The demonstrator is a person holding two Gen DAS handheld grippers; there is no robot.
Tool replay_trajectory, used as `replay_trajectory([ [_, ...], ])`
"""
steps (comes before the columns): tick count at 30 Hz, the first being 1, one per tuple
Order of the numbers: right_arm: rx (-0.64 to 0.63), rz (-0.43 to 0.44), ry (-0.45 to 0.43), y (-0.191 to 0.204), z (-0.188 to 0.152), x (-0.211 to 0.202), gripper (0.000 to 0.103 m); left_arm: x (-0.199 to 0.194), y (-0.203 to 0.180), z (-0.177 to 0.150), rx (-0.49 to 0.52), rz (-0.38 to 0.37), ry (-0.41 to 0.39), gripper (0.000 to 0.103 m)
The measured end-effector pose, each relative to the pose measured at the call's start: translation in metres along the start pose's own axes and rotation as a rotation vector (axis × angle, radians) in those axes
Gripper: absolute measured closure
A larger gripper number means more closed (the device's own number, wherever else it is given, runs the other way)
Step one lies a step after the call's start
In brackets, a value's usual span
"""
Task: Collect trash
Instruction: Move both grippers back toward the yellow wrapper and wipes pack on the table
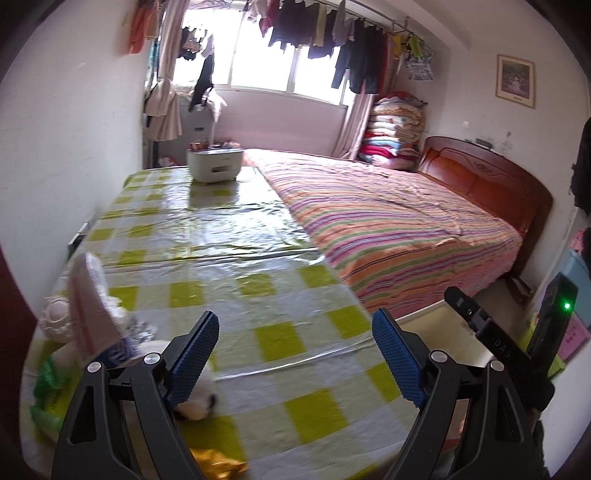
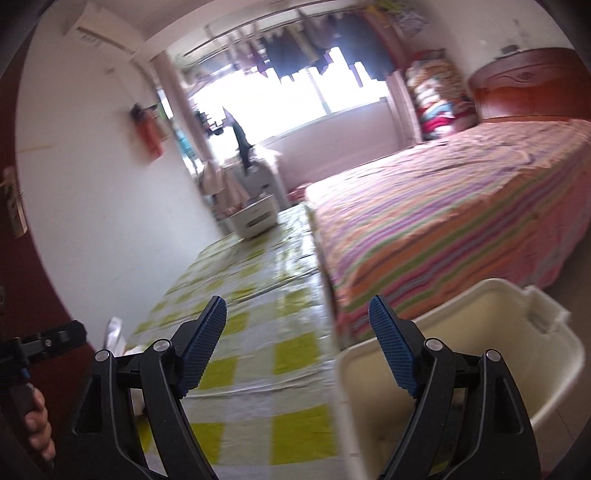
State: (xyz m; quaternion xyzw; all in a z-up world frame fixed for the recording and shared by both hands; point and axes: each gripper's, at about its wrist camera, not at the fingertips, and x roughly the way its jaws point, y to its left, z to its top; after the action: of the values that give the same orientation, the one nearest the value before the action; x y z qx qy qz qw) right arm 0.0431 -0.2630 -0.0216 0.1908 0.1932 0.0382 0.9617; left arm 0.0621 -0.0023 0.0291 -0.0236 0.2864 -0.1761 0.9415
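Home bedroom. Double bed (image 1: 399,221) with striped cover and carved wooden headboard (image 1: 480,177), right of frame; folded quilts (image 1: 395,125) stacked in the far corner; laundry (image 1: 332,33) hung across the window (top centre); table (image 1: 207,236) under checked plastic cloth, lower left.

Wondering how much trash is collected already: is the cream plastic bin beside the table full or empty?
Looks empty: the cream plastic bin shows only bare inner walls and floor, though the tongs hide part.
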Motion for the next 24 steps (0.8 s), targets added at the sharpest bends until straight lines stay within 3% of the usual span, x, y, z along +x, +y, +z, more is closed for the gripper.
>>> replay_trajectory([
  [10,-0.133,0.16,0.091,0.068,-0.019,0.027,0.024,-0.018,0.059,-0.01,-0.037,0.1,-0.001,0.02],
  [24,-0.273,0.384,0.216,0.141,-0.056,0.039,0.022,-0.05,0.149,-0.019,-0.186,0.245,-0.015,0.02],
])
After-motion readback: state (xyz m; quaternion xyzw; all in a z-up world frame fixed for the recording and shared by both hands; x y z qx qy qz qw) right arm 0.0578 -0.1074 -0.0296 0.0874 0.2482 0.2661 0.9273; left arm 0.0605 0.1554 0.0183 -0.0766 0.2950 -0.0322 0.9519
